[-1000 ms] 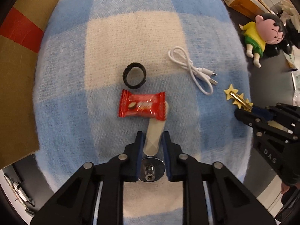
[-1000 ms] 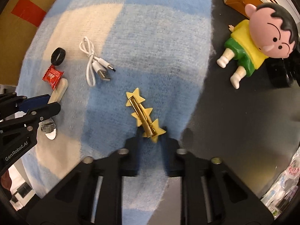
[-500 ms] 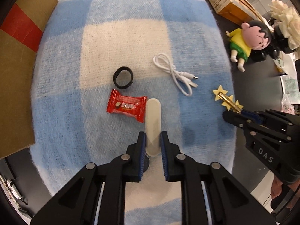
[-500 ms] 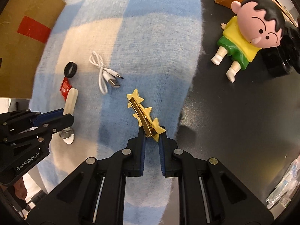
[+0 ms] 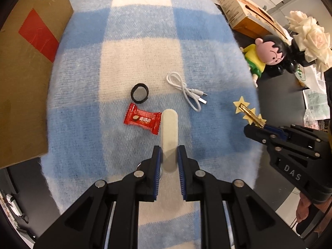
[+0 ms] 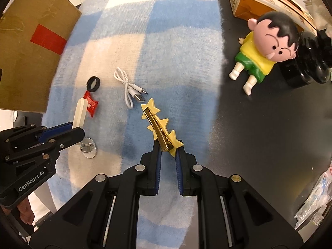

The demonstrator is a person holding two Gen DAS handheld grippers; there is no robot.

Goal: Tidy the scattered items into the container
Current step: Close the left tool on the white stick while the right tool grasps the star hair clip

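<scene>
Each tool (image 5: 168, 155) is black plastic (blue ribbed pads (image 6: 158, 161)), silver screws.

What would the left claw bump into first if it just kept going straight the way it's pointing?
The left claw is shut on the pale stick. Beyond the stick's tip lies only bare blue-and-cream blanket; the red candy and black ring sit slightly left. It points downward, so it would probably meet the blanket first, though depth is unclear.

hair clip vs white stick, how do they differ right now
The hair clip is gold metal with yellow stars; the stick is plain, pale and round-ended. The clip is in the right gripper, at the blanket's dark-table edge; the stick is in the left gripper, beside the red candy. Both are slim, gripped at one end.
</scene>
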